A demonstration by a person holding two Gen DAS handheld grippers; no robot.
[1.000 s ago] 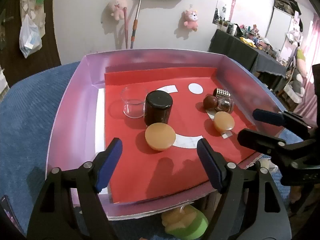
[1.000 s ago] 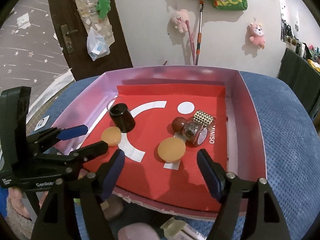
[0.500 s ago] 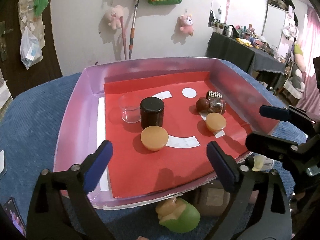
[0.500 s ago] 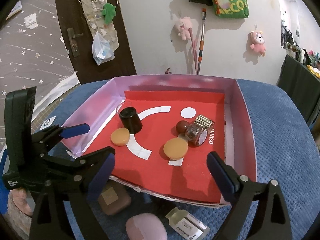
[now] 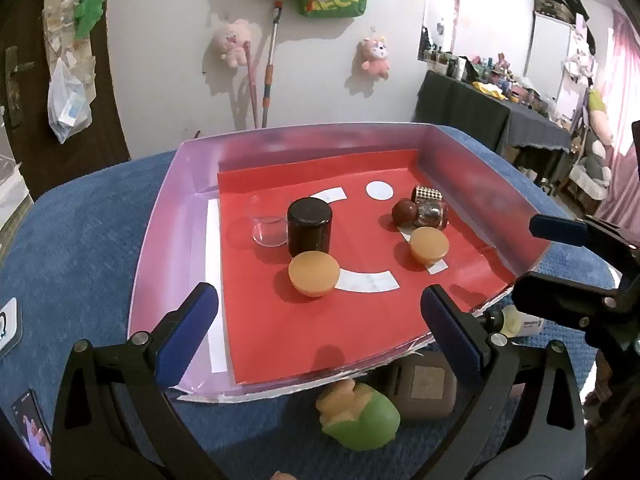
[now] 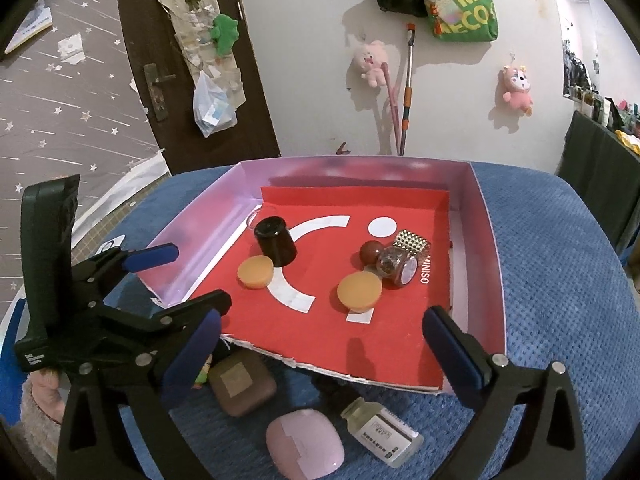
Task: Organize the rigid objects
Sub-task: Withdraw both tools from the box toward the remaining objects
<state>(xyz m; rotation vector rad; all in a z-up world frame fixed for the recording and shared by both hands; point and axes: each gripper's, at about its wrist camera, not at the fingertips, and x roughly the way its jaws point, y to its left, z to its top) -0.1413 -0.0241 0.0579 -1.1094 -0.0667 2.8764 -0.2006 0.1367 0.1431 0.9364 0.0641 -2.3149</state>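
Both claws spread wide, jaws just opened, nothing between them. Ahead of the left gripper (image 5: pixel 320 320), inside the pink tray (image 5: pixel 160 240): orange lid (image 5: pixel 314 274), black jar (image 5: pixel 309 230) beyond it, clear cup (image 5: pixel 266 226) touching the jar. Ahead of the right gripper (image 6: pixel 320 336): second orange lid (image 6: pixel 359 291), brown ball (image 6: pixel 370 254), studded bottle (image 6: pixel 400 266). Below its fingertips, outside the tray: pink case (image 6: pixel 306 446), small vial (image 6: pixel 382 432), brown case (image 6: pixel 242 386).

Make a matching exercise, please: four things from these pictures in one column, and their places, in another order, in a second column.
Things:
1. black jar
2. clear glass
3. pink soap-shaped block
4. small labelled bottle

Places:
A. on the blue cloth, right of the pink block
B. in the tray, upright beside the glass
C. in the tray, nearest its left wall
D. outside the tray, in front of its open edge, left of the bottle

Pairs: 1-B, 2-C, 3-D, 4-A
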